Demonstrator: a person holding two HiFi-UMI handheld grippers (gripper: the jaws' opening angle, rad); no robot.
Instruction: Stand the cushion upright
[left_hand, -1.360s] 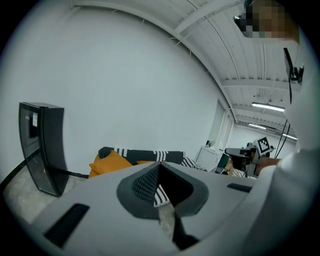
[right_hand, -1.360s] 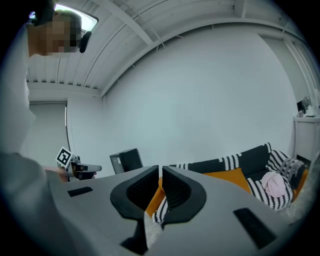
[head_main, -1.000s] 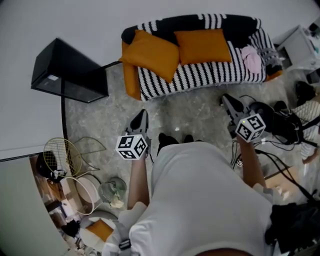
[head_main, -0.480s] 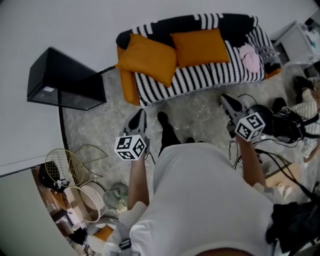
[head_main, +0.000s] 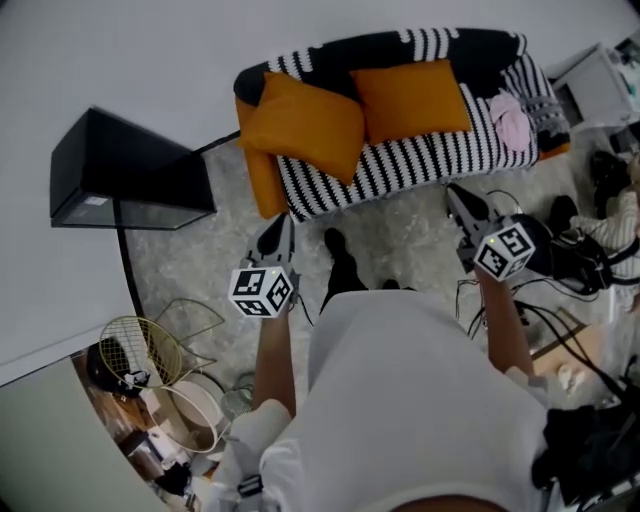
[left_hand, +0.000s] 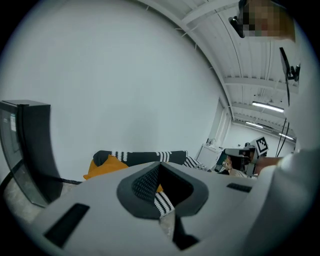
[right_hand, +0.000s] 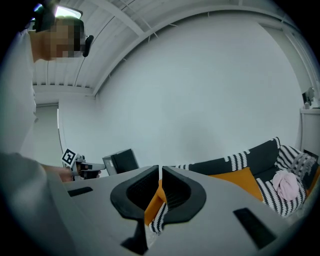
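As it lies slumped at the left end of the striped sofa (head_main: 430, 158), the orange cushion (head_main: 303, 122) sits just beside a second cushion (head_main: 410, 98). Over the floor (head_main: 400, 225), well apart from them, the left claw (head_main: 281, 226) and right claw (head_main: 457, 195) are both clenched shut, empty.

Sofa (head_main: 420, 160): black-white striped knitted cloth, matt. Orange cushions (head_main: 300, 125): plain matt fabric. Floor (head_main: 200, 260): grey mottled stone look, smooth. Black cabinet (head_main: 125, 155): smooth matt top, glassy side. Basket (head_main: 135, 350): thin metal wire. Pink bundle (head_main: 512, 118): crumpled cloth.
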